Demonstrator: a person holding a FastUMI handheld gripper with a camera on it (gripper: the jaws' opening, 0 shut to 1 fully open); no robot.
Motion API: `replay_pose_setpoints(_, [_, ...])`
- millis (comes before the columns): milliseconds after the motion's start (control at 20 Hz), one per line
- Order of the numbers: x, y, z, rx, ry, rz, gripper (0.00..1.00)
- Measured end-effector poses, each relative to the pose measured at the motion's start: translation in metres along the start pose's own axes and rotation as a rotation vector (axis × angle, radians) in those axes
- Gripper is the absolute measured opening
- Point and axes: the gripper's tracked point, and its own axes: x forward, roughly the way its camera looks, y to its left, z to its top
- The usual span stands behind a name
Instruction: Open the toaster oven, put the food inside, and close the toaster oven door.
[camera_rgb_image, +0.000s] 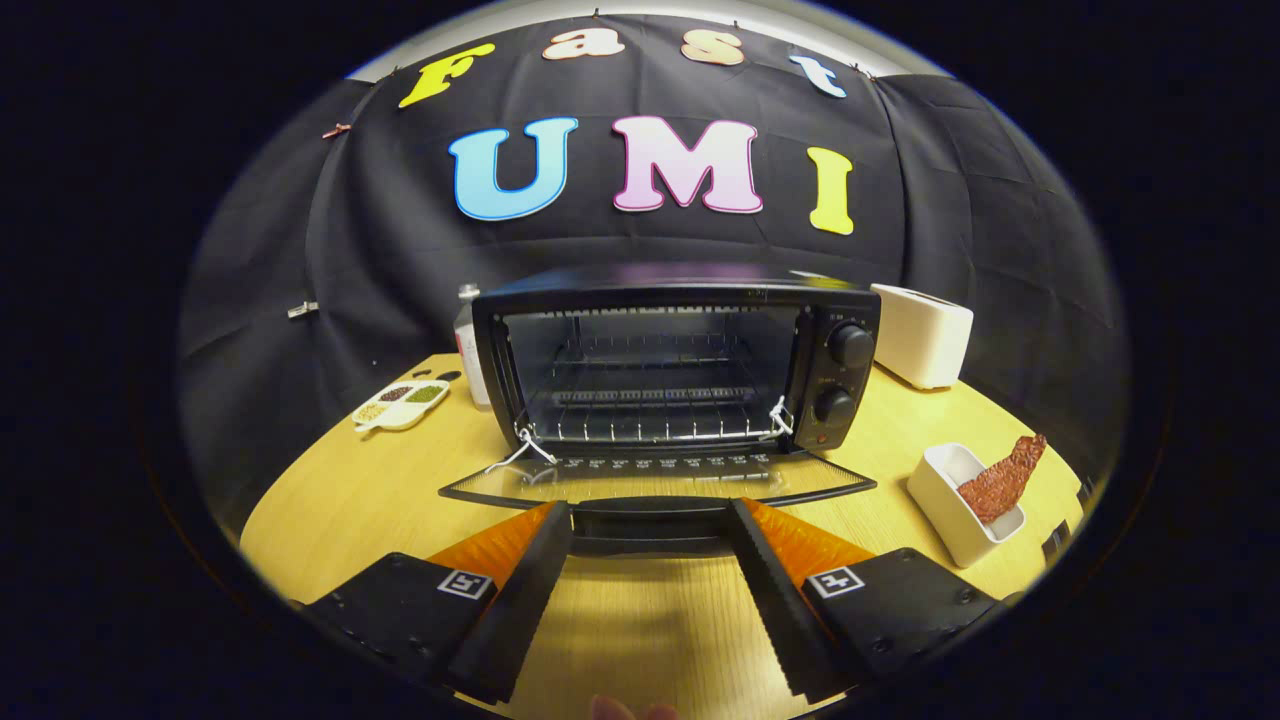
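Two fingers (530, 570) of the gripper (650, 515) stand spread wide, grasping nothing, their tips flanking the handle (650, 522) of the oven's (675, 355) lowered door (655, 480) at 12 o'clock. At 2 o'clock from the fingers, well apart, the food (1003, 478) leans in a white dish (950, 510) on the table (340, 500). At 10 o'clock lies a small tray (400, 405); a white toaster (922, 335) stands just right of the oven.

Place: a staged recording booth dressed as a kitchen counter.
Backdrop: black cloth wall (400, 260) hangs across the upper frame, pinned with clips.
Surface: light wooden round table (340, 500), lower frame.
Kitchen props: black toaster oven with glass door (670, 370) at centre, cream toaster (922, 335) at right, white divided dish of seeds (400, 404) at left.
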Motion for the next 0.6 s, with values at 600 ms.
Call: replay_pose_setpoints(600, [-0.024, 0.010, -0.047, -0.036, 0.183, 0.006, 0.99])
